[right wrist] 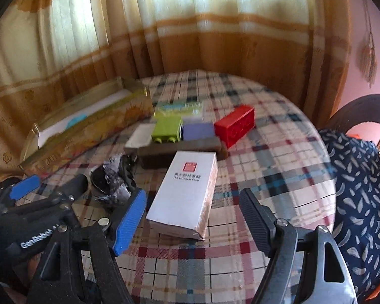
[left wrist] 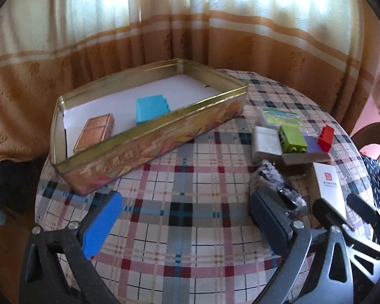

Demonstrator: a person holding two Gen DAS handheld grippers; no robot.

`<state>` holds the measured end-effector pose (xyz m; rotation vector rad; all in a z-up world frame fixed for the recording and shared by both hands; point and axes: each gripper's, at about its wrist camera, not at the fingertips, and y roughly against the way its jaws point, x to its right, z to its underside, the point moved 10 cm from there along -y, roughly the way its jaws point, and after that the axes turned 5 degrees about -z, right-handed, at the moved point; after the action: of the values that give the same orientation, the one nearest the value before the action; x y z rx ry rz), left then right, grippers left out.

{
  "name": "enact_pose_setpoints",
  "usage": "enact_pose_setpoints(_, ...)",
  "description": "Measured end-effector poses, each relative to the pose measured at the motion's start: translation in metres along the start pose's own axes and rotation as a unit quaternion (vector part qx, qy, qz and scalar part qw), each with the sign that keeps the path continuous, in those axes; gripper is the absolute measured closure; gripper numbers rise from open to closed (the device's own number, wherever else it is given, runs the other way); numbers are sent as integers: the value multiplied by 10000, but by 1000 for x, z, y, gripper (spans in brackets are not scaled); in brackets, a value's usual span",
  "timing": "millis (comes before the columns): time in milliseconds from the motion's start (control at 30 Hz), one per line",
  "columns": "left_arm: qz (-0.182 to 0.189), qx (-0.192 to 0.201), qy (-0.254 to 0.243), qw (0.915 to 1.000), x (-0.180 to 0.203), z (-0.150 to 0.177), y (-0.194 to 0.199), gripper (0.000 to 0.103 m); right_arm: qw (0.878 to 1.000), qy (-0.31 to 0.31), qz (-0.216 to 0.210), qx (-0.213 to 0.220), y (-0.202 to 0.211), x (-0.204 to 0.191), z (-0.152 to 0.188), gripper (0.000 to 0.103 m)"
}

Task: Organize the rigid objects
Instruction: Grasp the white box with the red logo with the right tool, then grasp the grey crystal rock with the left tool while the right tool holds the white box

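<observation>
- Right gripper (right wrist: 192, 217): spread wide, holding nothing, blue pad and black pad either side of the near end of the white carton (right wrist: 187, 190), neither pad touching it as far as can be judged.
- White carton: lying flat on the plaid tablecloth (right wrist: 278, 152), long axis running away from the camera, red seal and "The Oriental Club" print on top.
- Just left of the blue pad: a grey furry object (right wrist: 112, 182) round a dark opening; identity not clear.
- Beyond the carton: a brown slab (right wrist: 164, 152) carrying a lime-green brick (right wrist: 167, 129), a lilac block (right wrist: 198, 130) and a red brick (right wrist: 234, 125); a white box (right wrist: 139, 136) beside the green one; a pale green packet (right wrist: 179, 107) behind, blurred.
- Left gripper (left wrist: 185, 217): also spread wide and empty, over bare cloth, well short of any object.
- Ahead of it: the decorated tin (left wrist: 144, 149), open, white-lined, already holding a copper-coloured box (left wrist: 95, 131) and a cyan brick (left wrist: 150, 107), apart from each other, with floor space free toward the far end.
- Step in hand, as a judgement: pickup of the white carton by the right side, for transfer into the tin; sorting only partly done, most pieces still outside.
- Next move calls for: advancing until the pads bracket the carton's long sides, squeezing evenly, lifting clear of the furry object and the slab, then crossing left over the tin's near wall.
- Risk: thin card may buckle under a hard squeeze; the carton may twist if gripped only at its end.
</observation>
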<state>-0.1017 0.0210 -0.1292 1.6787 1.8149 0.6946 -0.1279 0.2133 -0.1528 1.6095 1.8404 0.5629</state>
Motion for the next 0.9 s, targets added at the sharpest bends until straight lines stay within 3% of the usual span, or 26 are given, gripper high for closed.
enact_pose_setpoints(133, -2, 23, -81, 10000, 1, 1, 1, 1, 9999, 53, -10, -159, -3, 1, 5, 37)
enact_pose_setpoints(200, 28, 60, -179, 9998, 6, 0, 1, 1, 9997, 115, 81, -192, -4, 5, 8, 54)
enact_pose_setpoints(367, 171, 123, -264, 9994, 14, -3, 2, 1, 10000, 15, 55, -11, 6, 17, 6, 57)
enact_pose_setpoints(633, 935, -196, -32, 9954, 37, -5, 2, 1, 9993, 22, 86, 372, 27, 30, 6, 57)
enact_pose_setpoints(900, 1193, -28, -164, 9927, 61, -9, 15, 1, 9981, 2, 85, 614, 40, 37, 7, 57)
